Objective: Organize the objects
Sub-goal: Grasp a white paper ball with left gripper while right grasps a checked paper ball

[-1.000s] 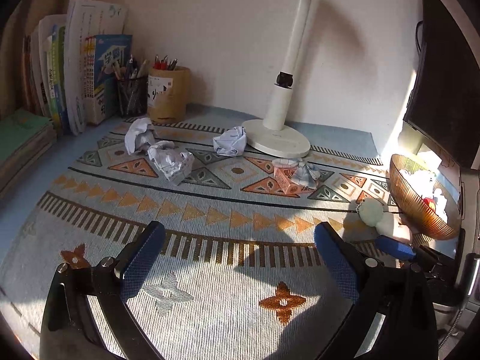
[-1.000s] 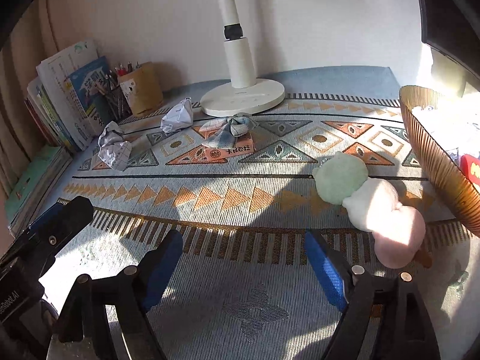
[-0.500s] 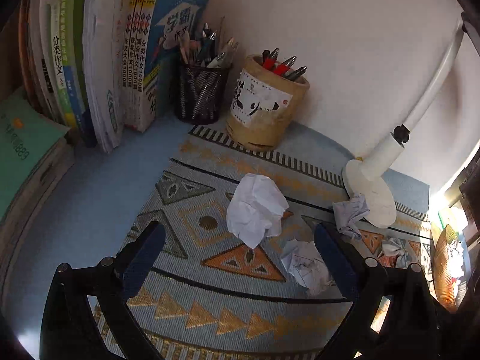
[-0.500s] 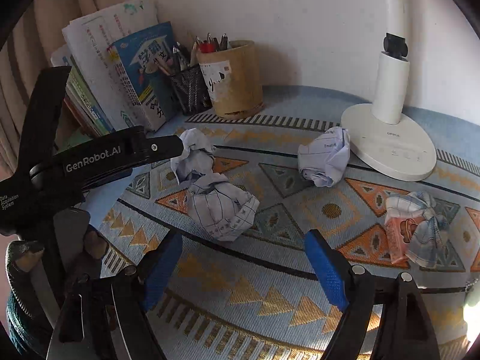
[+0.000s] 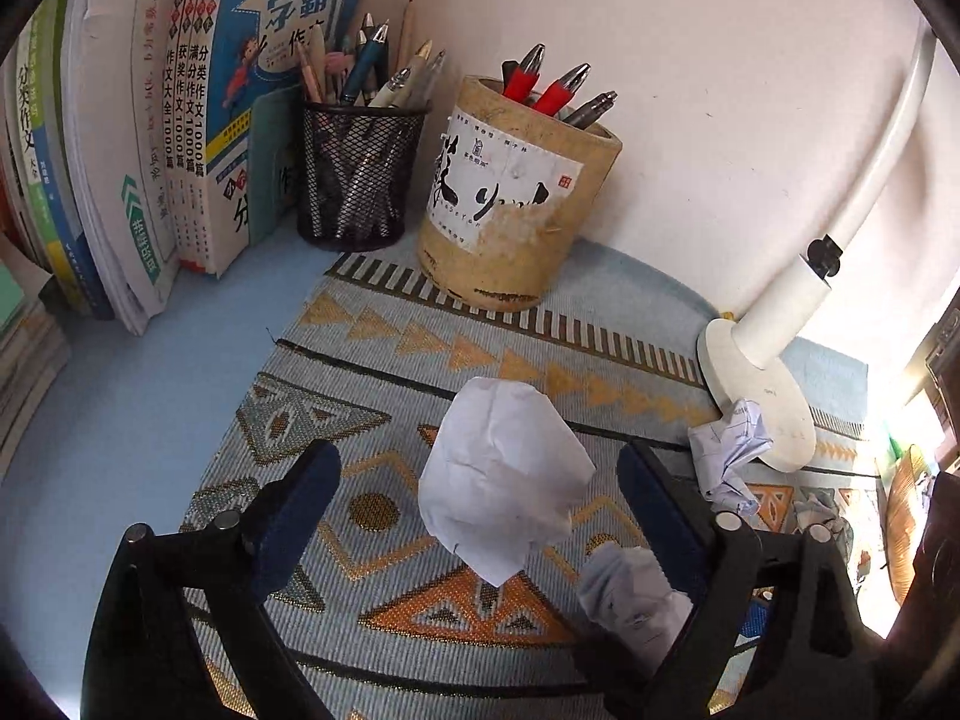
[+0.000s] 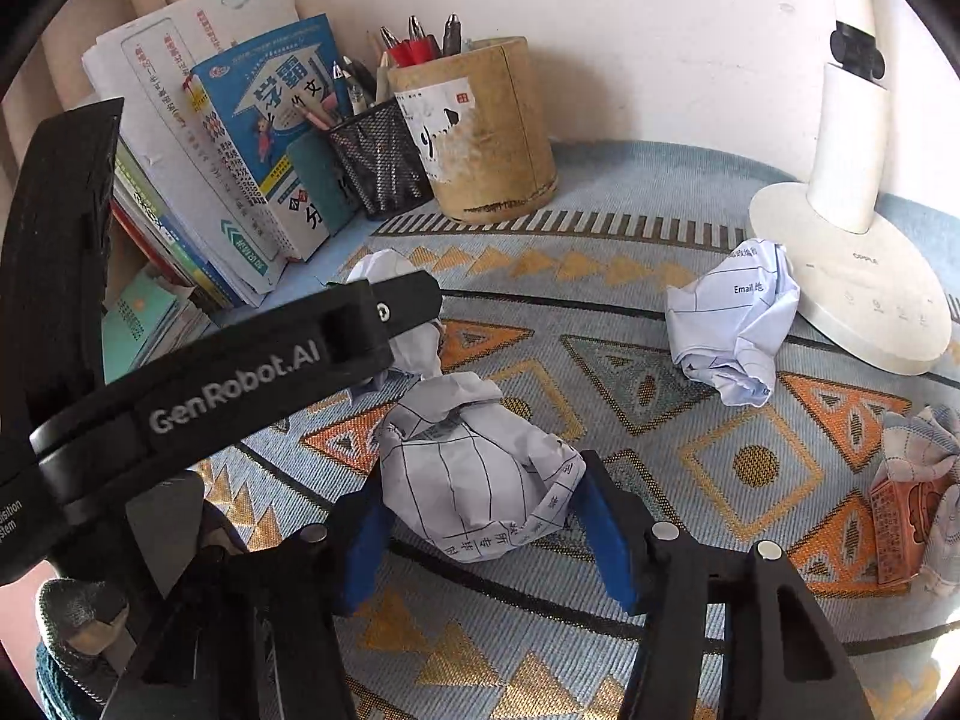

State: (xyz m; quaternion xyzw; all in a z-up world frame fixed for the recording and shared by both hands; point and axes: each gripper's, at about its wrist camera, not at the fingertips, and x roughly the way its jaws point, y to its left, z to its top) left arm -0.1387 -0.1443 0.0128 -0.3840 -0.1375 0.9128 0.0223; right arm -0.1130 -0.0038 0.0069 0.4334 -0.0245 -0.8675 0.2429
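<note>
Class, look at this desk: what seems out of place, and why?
Crumpled paper balls litter the mat: one between the left hand-held gripper's fingers, one in the right hand-held gripper, one against the lamp base. They look like trash.

Black tool [image 6: 486,531] — blue pads [image 6: 606,540] (silver screws)
</note>
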